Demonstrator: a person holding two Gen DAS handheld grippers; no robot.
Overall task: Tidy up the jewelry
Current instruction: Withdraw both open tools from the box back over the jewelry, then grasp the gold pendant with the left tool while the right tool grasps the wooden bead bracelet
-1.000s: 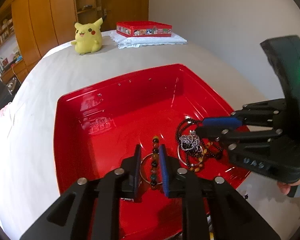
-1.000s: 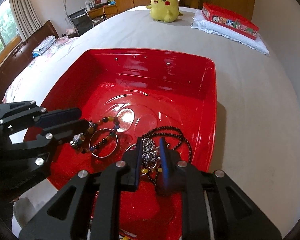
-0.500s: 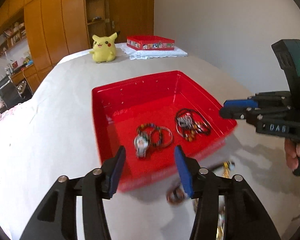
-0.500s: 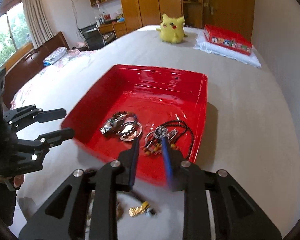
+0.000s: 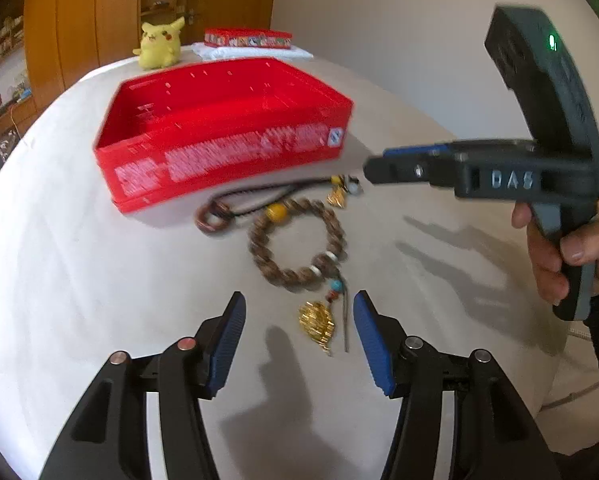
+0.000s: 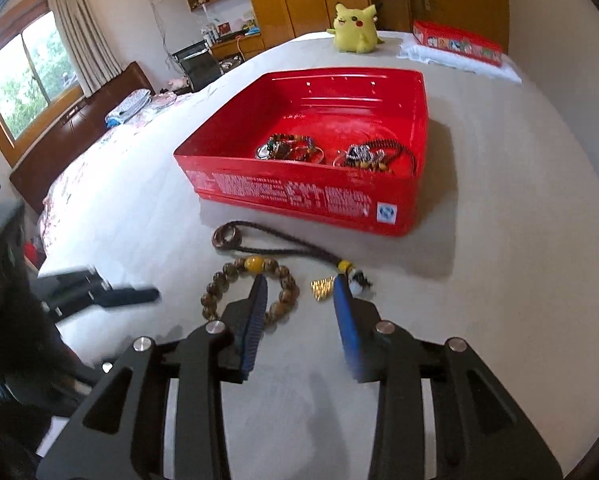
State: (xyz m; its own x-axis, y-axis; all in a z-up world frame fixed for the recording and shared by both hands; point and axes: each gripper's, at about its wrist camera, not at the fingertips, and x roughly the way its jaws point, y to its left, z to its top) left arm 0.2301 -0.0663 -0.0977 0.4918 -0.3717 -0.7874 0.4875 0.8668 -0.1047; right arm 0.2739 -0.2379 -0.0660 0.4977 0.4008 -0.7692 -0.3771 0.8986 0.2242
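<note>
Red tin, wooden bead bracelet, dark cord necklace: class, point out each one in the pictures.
Red tin (image 6: pixel 299 196), right wrist view, on its printed near wall.
Wooden bead bracelet (image 5: pixel 259 248), left wrist view, on the beads of its left arc.
Dark cord necklace (image 6: pixel 224 237), right wrist view, on its brown ring pendant.

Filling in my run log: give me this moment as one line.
left gripper: opening, empty | right gripper: opening, empty | red box: two jewelry piles inside | bead bracelet, cord necklace: on bed by box

Brown bead bracelet (image 5: pixel 295 246) beside red tin (image 5: pixel 223 136)
</note>
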